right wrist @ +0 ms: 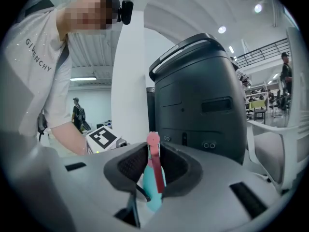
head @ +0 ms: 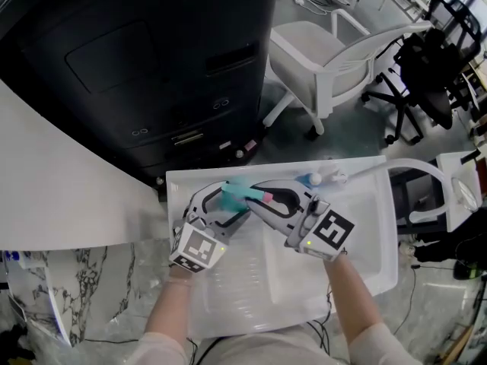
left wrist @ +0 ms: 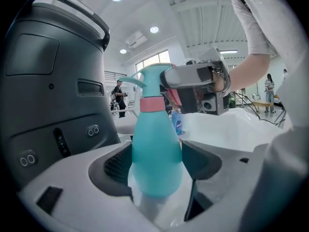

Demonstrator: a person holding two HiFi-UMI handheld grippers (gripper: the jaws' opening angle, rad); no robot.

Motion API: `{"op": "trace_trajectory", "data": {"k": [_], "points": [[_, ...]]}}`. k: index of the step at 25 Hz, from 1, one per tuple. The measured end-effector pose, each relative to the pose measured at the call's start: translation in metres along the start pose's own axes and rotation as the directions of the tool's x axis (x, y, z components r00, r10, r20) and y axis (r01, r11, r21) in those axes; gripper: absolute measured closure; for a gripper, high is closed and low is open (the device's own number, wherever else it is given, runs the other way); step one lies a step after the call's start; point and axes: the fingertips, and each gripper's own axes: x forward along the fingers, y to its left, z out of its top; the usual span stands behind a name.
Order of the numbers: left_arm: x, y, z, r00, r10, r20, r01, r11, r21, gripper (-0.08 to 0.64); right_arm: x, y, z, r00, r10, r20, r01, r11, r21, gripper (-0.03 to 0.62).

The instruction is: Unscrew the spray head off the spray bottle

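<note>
A teal spray bottle (left wrist: 155, 151) with a pink collar (left wrist: 152, 104) stands upright between the pads of my left gripper (left wrist: 157, 170), which is shut on its body. My right gripper (right wrist: 153, 166) is shut on the teal spray head (right wrist: 152, 193), and the pink trigger (right wrist: 155, 170) sticks up between its pads. From the left gripper view, the right gripper (left wrist: 193, 76) comes in level from the right and clamps the spray head (left wrist: 147, 79). In the head view both grippers meet over the white tray (head: 380, 226): left gripper (head: 227, 204), right gripper (head: 257, 198), with the bottle (head: 236, 195) between them.
A small bottle with a blue cap (head: 309, 179) and a thin white tube (head: 358, 175) lie at the tray's far edge. A tall black machine (head: 152, 67) stands just beyond the tray. A white chair (head: 327, 59) and a black office chair (head: 426, 74) are further off.
</note>
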Motion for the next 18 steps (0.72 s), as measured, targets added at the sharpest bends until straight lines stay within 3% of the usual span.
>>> {"op": "trace_trajectory", "data": {"k": [1, 3, 7, 12, 18], "points": [[0.000, 0.000, 0.000, 1.000, 0.007, 0.003, -0.007, 1.000, -0.007, 0.233, -0.004, -0.003, 0.001, 1.000, -0.026, 0.015, 0.025, 0.999, 0.020, 0.498], [0.001, 0.001, -0.001, 1.000, 0.021, 0.011, -0.021, 1.000, -0.020, 0.233, -0.017, -0.007, 0.002, 0.994, -0.094, 0.049, 0.090, 0.992, 0.090, 0.402], [0.000, 0.002, -0.001, 0.999, 0.030, 0.027, -0.029, 0.999, -0.034, 0.233, -0.049, -0.004, 0.006, 0.973, -0.209, 0.103, 0.189, 0.967, 0.172, 0.383], [-0.002, 0.004, 0.002, 0.998, 0.043, 0.039, -0.041, 0.998, -0.047, 0.233, -0.042, 0.022, -0.005, 0.988, -0.136, 0.074, 0.116, 0.967, 0.224, 0.422], [-0.001, 0.003, -0.002, 0.999, 0.041, 0.036, -0.039, 0.997, -0.061, 0.233, -0.021, 0.016, -0.012, 0.979, -0.199, 0.042, 0.183, 0.952, 0.246, 0.384]]}}
